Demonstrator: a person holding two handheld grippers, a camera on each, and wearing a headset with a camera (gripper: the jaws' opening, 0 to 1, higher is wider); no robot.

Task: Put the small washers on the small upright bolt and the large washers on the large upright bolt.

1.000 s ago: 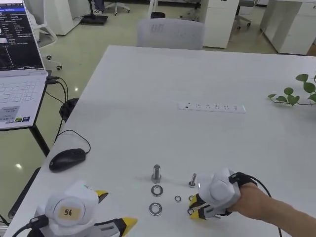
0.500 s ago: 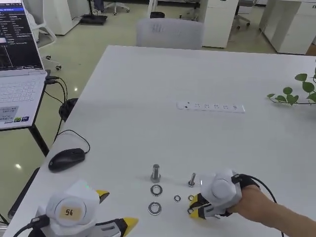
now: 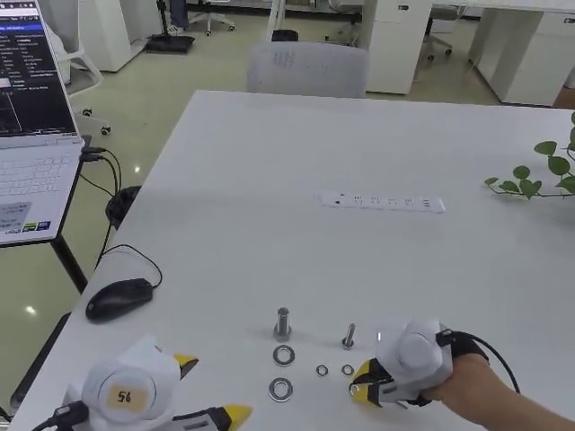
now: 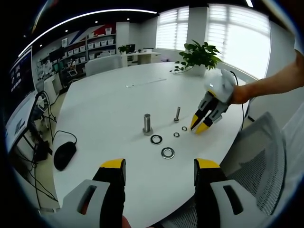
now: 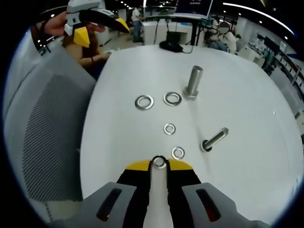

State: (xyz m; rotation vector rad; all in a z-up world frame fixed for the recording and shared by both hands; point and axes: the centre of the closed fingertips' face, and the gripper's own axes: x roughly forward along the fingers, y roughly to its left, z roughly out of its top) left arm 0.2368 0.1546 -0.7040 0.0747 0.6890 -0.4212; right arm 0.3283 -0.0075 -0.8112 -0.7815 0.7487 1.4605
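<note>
Yellow tips of the right gripper [image 5: 159,164] are pinched together on a small washer [image 5: 159,162], caught only at their very ends, low over the white table [image 3: 269,180]. The small bolt [image 5: 215,139] stands just beside them, so I judge the washer is about to be carried to it.

The hold looks thin. A twist on the way could flip the washer out, and it would roll. The bolt rests only on its head. A jaw brushing it, or a washer lowered off-centre, could tip it over.

Two loose small washers [image 5: 178,152] lie between the tips and the large bolt [image 5: 193,81], one right in front of the jaws, where a low sweep would scatter it. The two large washers [image 5: 144,101] sit further off, near the large bolt.

The left gripper [image 4: 160,166] hangs at the near table edge, jaws apart and holding nothing, well out of the way. A mouse [image 3: 119,297], a power strip [image 3: 382,202] and a plant [image 3: 539,171] lie well apart from the work.
</note>
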